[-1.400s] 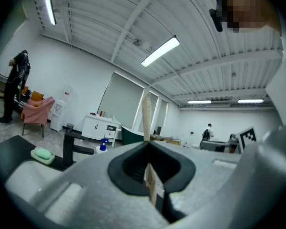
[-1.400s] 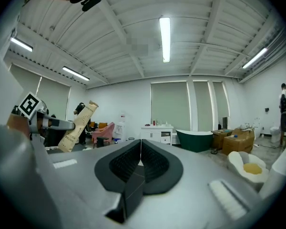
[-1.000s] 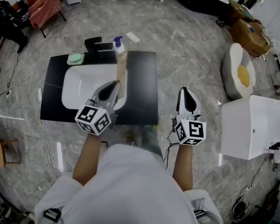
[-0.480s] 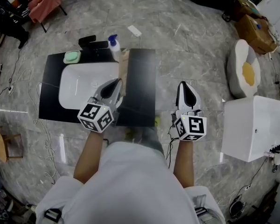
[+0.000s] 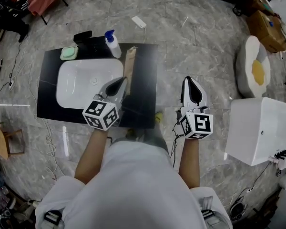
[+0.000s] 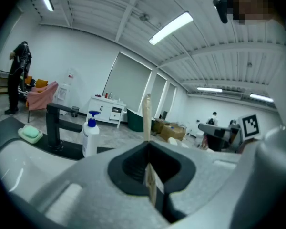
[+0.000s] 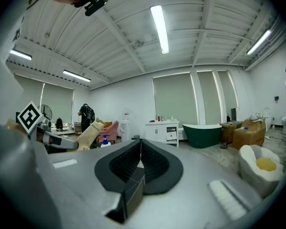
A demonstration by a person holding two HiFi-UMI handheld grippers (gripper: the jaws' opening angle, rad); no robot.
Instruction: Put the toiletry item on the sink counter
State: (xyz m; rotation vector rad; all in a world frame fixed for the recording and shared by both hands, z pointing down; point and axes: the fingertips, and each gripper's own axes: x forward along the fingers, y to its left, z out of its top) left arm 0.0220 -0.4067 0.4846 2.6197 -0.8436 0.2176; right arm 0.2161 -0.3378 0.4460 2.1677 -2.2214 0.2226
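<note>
**A:** Where is the toiletry item?

**B:** It's a flat tan tube (image 5: 129, 63), pinched at its near end by the left gripper (image 5: 120, 84). The rest reaches towards the far side, over the dark strip of the bench (image 5: 147, 87) just right of the white basin (image 5: 86, 82). I can't tell whether it touches the surface.

**A:** Why hold it by the end?

**B:** My guess is that this leaves its length free to be laid flat on that bare strip. That would keep it clear of the basin, and of the pump bottle (image 5: 112, 43) and black faucet (image 5: 88, 36) at the far edge. In the left gripper view it shows edge-on, pale and thin as card.

**A:** And the other one?

**B:** The right gripper (image 5: 191, 82) hangs right of the bench, over the floor, its jaws pressed together on nothing. It looks to be simply out of the way
</note>
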